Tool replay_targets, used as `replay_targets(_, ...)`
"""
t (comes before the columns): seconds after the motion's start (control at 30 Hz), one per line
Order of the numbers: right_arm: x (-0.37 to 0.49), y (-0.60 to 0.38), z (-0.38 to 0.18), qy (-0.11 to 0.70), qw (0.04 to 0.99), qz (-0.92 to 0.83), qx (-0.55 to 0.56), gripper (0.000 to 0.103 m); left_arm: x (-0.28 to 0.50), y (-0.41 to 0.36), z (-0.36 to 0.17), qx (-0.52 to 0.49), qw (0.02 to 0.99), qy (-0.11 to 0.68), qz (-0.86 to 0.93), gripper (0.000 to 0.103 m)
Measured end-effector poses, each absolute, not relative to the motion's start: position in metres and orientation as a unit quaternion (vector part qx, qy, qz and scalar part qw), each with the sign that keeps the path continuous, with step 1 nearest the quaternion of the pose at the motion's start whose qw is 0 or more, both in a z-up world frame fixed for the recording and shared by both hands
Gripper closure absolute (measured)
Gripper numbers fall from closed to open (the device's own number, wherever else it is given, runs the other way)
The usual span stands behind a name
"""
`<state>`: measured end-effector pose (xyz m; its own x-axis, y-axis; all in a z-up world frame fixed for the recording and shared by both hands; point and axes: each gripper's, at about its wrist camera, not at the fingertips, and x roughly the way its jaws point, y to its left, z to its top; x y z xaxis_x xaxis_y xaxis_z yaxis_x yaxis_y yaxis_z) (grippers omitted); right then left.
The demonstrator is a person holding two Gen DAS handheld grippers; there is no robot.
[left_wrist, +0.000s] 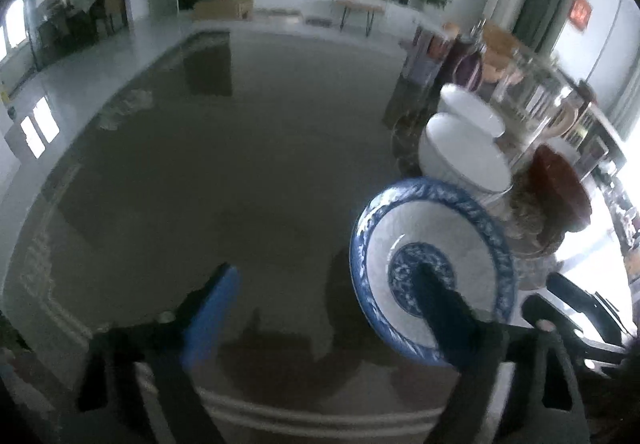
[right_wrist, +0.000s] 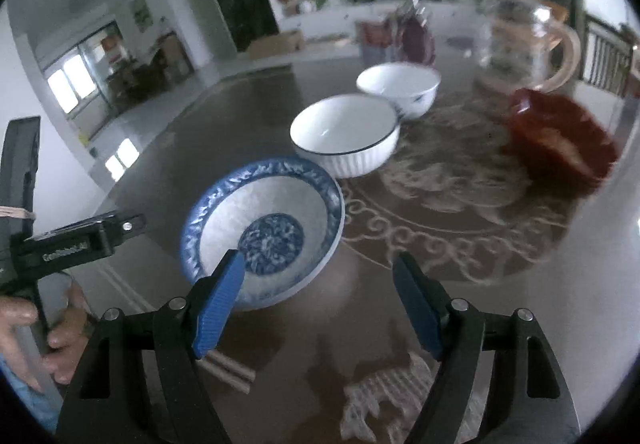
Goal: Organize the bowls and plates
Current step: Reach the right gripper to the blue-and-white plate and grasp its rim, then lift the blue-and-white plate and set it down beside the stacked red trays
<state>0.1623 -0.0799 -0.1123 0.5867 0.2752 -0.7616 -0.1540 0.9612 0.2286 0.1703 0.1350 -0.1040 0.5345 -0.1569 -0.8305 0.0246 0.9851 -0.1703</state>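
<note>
A shallow bowl with a blue patterned rim and centre [left_wrist: 420, 220] [right_wrist: 272, 200] stands on the dark table near its front. My left gripper [left_wrist: 326, 276] is open; its right finger lies over the bowl's centre and its blue-padded left finger stands clear of the bowl on the left, so the left rim sits between them, untouched. My right gripper [right_wrist: 318, 258] is open too, with its left pad over the bowl's near side and its right pad outside it. Behind stand a white ribbed bowl [right_wrist: 344, 140] [left_wrist: 464, 156] and a second white bowl [right_wrist: 400, 84] [left_wrist: 472, 108].
A dark red dish [right_wrist: 560, 132] and a glass jug [right_wrist: 520, 40] stand at the right on a round patterned mat [right_wrist: 440, 204]. A purple packet stands behind the bowls. A hand [right_wrist: 20, 324] holds the left gripper's black body at the left edge. The bare table top [left_wrist: 220, 164] stretches leftward.
</note>
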Motion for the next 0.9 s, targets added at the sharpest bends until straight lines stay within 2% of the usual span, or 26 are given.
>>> replay_targets(0.03,0.168,-0.08,-0.117,0.447,0.884,0.118,0.072,0.025,0.178,0.133,-0.113,-0.076,0.865,0.493,-0.06,0.028)
replay_targets(0.1,0.182,-0.082,-0.129,0.468,0.871,0.121,0.091,0.038,0.187,0.131,-0.126,-0.083,0.852,0.514,-0.061,0.041)
replay_targets(0.17,0.193,-0.083,-0.137,0.485,0.86,0.122,0.103,0.046,0.194,0.129,-0.136,-0.098,0.839,0.53,-0.073,0.059)
replay_targets(0.23,0.204,-0.083,-0.146,0.5,0.848,0.127,0.123,0.05,0.199,0.128,-0.143,-0.118,0.83,0.538,-0.087,0.067)
replay_targets(0.3,0.211,-0.083,-0.153,0.51,0.839,0.13,0.137,0.067,0.203,0.125,-0.146,-0.129,0.825,0.54,-0.103,0.077)
replay_targets(0.33,0.215,-0.083,-0.156,0.516,0.834,0.132,0.145,0.072,0.203,0.123,-0.146,-0.13,0.825,0.539,-0.109,0.086)
replay_targets(0.37,0.217,-0.083,-0.159,0.52,0.83,0.134,0.153,0.08,0.203,0.119,-0.146,-0.127,0.823,0.541,-0.116,0.089)
replay_targets(0.47,0.223,-0.081,-0.163,0.524,0.821,0.146,0.17,0.09,0.202,0.117,-0.145,-0.117,0.826,0.54,-0.115,0.089)
replay_targets(0.9,0.175,-0.122,-0.126,0.48,0.852,0.109,0.176,0.09,0.159,0.061,-0.103,-0.081,0.845,0.505,-0.157,0.09)
